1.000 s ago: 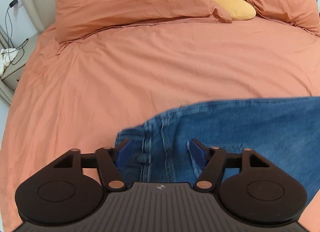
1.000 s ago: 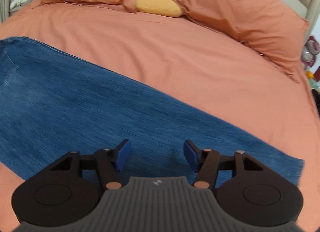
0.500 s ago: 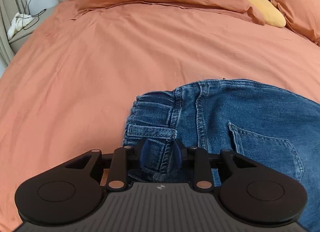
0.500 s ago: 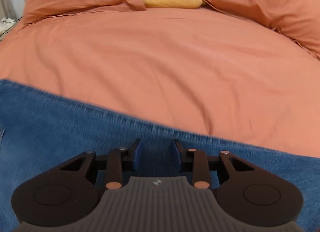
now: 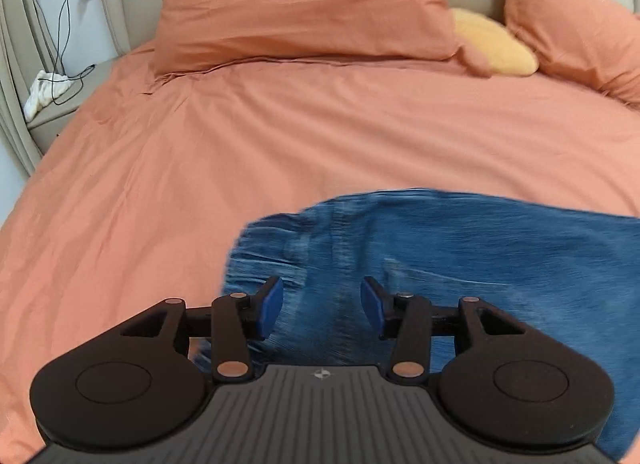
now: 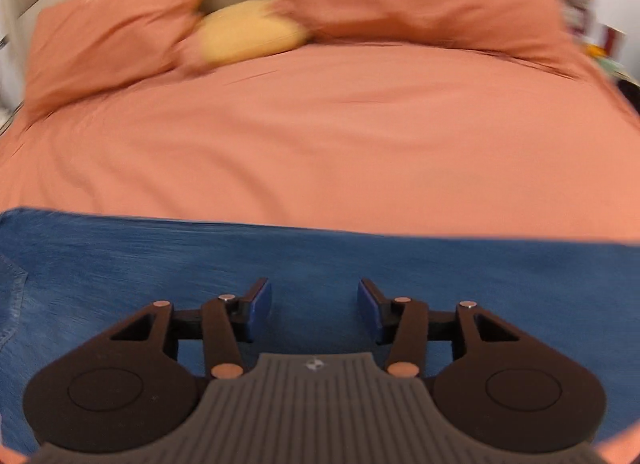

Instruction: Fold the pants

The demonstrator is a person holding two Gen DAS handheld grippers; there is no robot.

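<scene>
Blue jeans (image 5: 460, 248) lie flat across an orange bed. In the left wrist view their waistband end (image 5: 272, 248) is nearest, blurred by motion. My left gripper (image 5: 322, 306) hangs over the waistband with its jaws opening; the denim lies under the gap and the pads do not press on it. In the right wrist view a leg of the jeans (image 6: 360, 264) runs across the lower frame, a back pocket seam at far left. My right gripper (image 6: 314, 308) hovers over that leg, its jaws opening too, with nothing pinched.
The orange duvet (image 5: 320, 136) stretches toward two orange pillows (image 5: 304, 4) and a yellow cushion (image 5: 492, 44) at the headboard. A bedside shelf with a white cloth and charger cables (image 5: 48, 92) sits at left. Cluttered items (image 6: 600, 40) stand beyond the bed's right side.
Both grippers closed on the denim half a second ago and have since spread apart again. The left view has swung back over the waistband; the right view has swung so the leg runs level.
</scene>
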